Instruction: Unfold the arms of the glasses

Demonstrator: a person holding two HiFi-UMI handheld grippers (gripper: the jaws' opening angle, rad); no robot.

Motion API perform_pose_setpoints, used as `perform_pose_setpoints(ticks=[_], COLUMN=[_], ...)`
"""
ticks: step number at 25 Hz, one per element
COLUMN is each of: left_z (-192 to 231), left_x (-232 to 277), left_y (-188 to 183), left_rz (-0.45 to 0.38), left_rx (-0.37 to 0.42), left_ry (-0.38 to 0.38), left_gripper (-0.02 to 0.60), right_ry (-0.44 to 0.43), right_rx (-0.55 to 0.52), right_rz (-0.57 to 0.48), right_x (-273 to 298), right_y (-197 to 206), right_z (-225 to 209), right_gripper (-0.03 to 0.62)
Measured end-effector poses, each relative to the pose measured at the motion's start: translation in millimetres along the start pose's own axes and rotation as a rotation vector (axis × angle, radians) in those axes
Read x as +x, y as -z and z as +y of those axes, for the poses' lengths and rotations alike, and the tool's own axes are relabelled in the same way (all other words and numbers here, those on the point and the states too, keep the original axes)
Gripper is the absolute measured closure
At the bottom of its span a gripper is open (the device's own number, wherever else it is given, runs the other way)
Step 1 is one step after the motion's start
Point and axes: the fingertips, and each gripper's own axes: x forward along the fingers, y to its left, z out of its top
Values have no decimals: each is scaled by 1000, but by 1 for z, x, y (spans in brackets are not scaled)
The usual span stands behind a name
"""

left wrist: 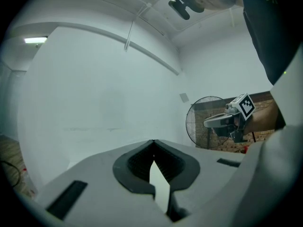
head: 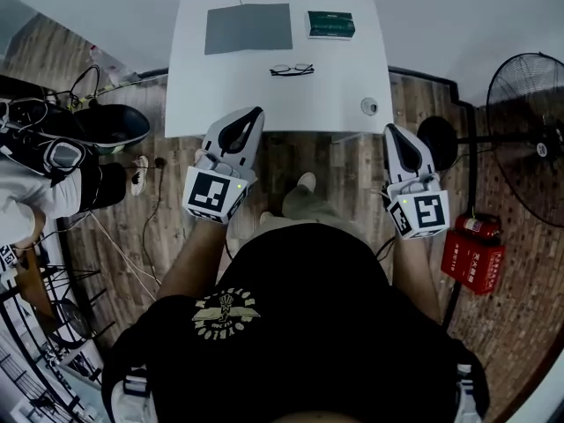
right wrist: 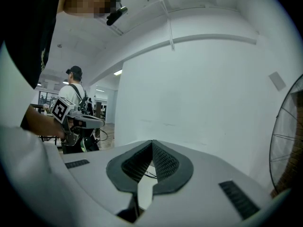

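Head view: the glasses [head: 292,70] lie mid-way on the table [head: 189,104], beyond the left gripper [head: 256,112] and right gripper [head: 391,130], both clenched on nothing. They seem light and fragile; better take each arm near its hinge.

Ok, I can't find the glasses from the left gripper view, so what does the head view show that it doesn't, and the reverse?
Head view only: the glasses lying on the table, with a grey pad and a green box beyond them. Left gripper view only: a bare wall and a ceiling light. Both: the fan, the right tool, and the left tool, its jaws shut on nothing.
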Motion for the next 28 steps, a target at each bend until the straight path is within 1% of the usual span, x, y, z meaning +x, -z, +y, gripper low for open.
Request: perform_pose_setpoints(ticks=[4, 10, 17, 22, 25, 28], left_z=[3, 10, 20, 20, 17, 14], left_x=[22, 48, 72, 87, 90, 91], left_y=[-11, -29, -49, -47, -49, -44], left_rz=[-9, -12, -6, 17, 20, 32], left_rx=[16, 45, 84, 92, 96, 89], left_ry=[-6, -41, -111, -158, -190, -221], left_gripper=[575, 575, 575, 575, 575, 575], right_ry=[-6, -25, -79, -121, -144, -169], right_rx=[-1, 8, 20, 19, 12, 21], right_rz=[-11, -47, -91, -104, -116, -113], right_x=[10, 31, 60, 76, 80, 85], right_y=[-4, -14, -24, -24, -26, -19], right_z=[-20, -51, -83, -104, -115, -122], right_gripper=[594, 594, 594, 594, 594, 594])
